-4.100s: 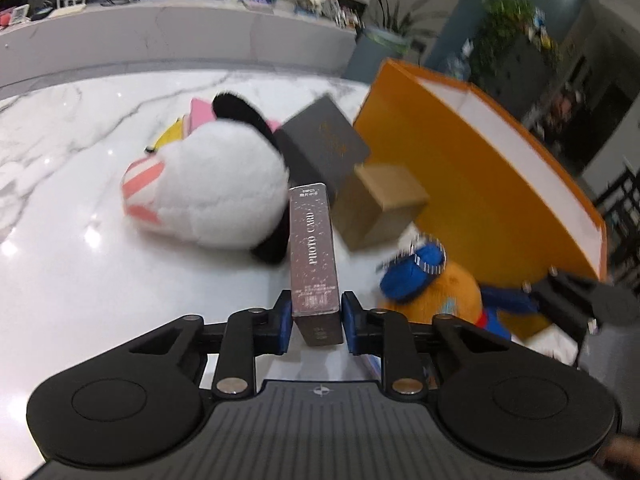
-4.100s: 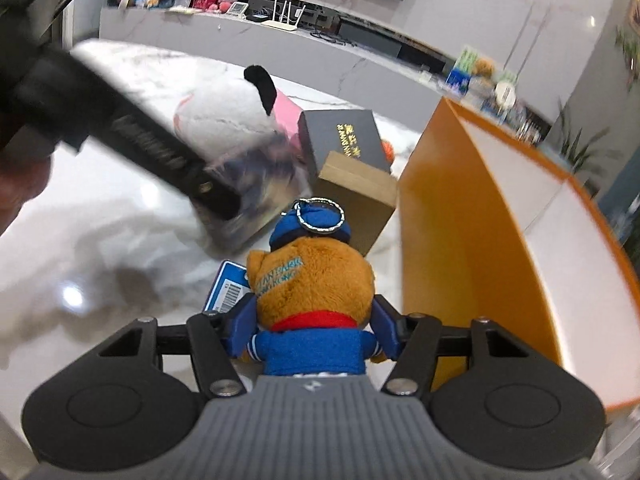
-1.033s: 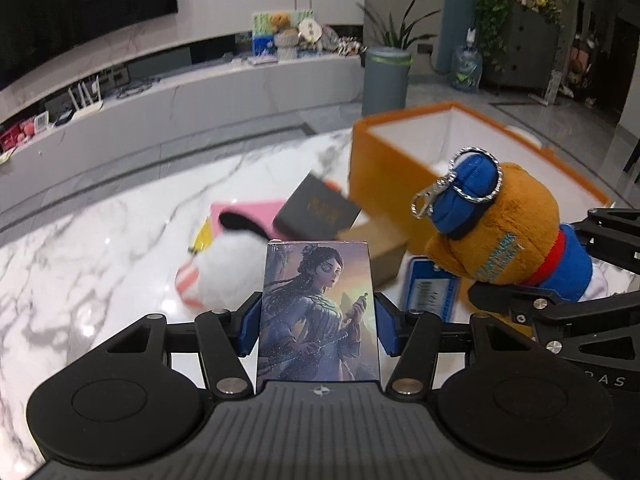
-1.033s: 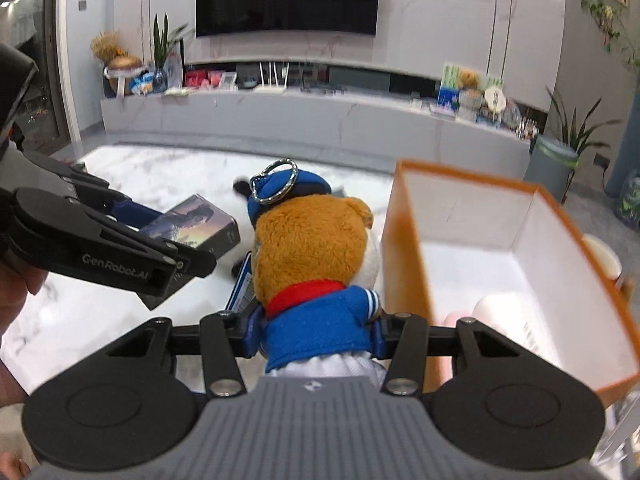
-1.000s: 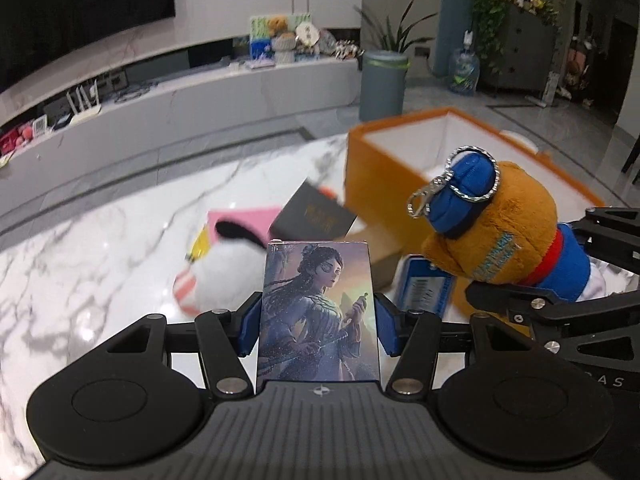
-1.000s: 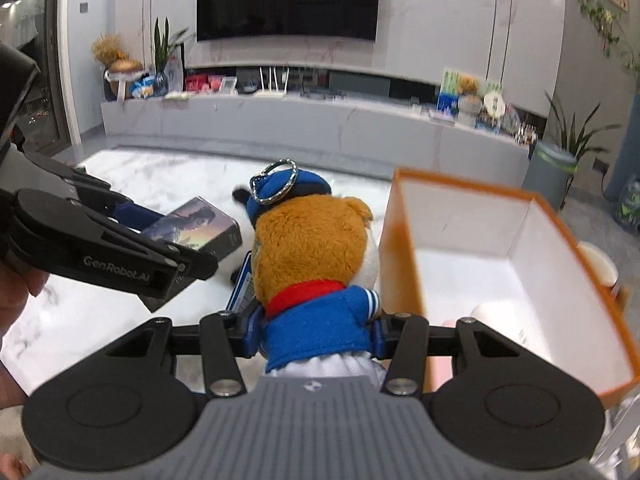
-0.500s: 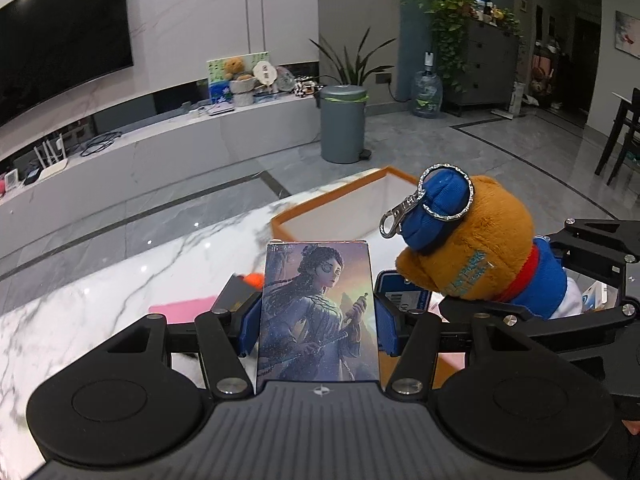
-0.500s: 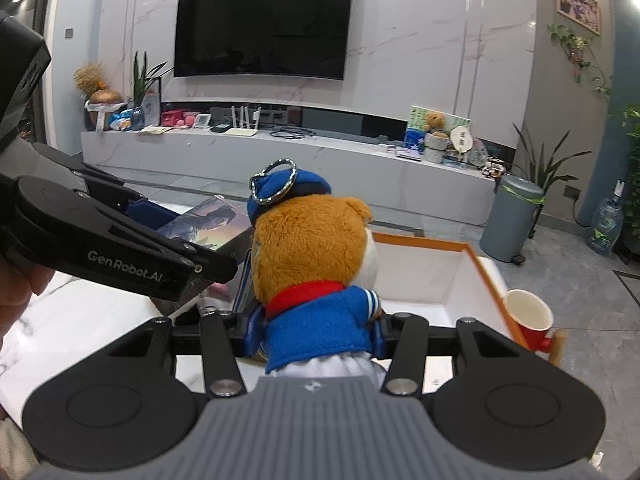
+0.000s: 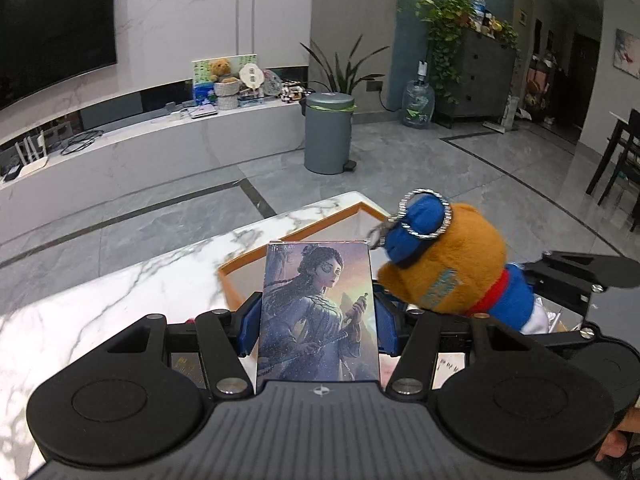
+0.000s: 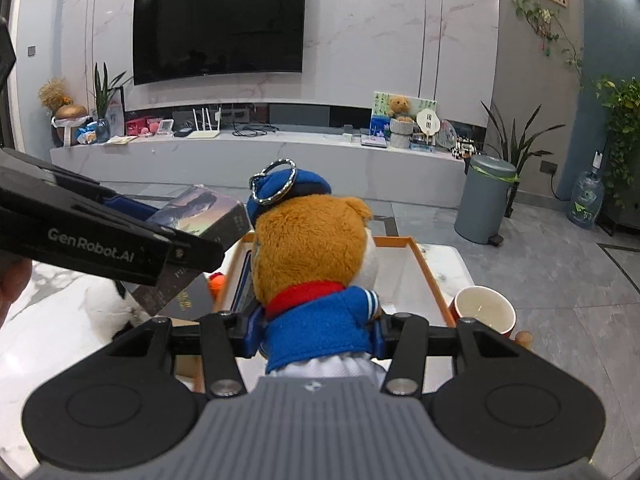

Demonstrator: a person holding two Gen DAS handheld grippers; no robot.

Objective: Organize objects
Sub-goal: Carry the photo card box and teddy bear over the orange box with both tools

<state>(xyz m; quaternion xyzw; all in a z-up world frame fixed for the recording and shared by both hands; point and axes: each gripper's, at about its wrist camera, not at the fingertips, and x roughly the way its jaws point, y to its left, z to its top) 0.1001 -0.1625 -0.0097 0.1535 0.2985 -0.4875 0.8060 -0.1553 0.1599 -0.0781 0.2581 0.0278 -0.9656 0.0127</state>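
Two grippers are up above the marble table, each clamped on something. The left gripper pinches a card box by its side edges between blue pads, picture side facing the camera, upright. The right gripper squeezes a stuffed bear around its blue jacket, head up, a metal ring on its blue cap.

From the left wrist view, the bear sits at three o'clock of the card box, lying tilted with its cap toward the box, and the orange bin shows only as a rim behind both. The right wrist view looks down into that bin, past the bear's head, showing its white inside wall. It also catches a red cup at four o'clock of the bear, just outside the bin, and a dark box at nine o'clock under the left gripper's arm. A grey trash can stands on the floor beyond.
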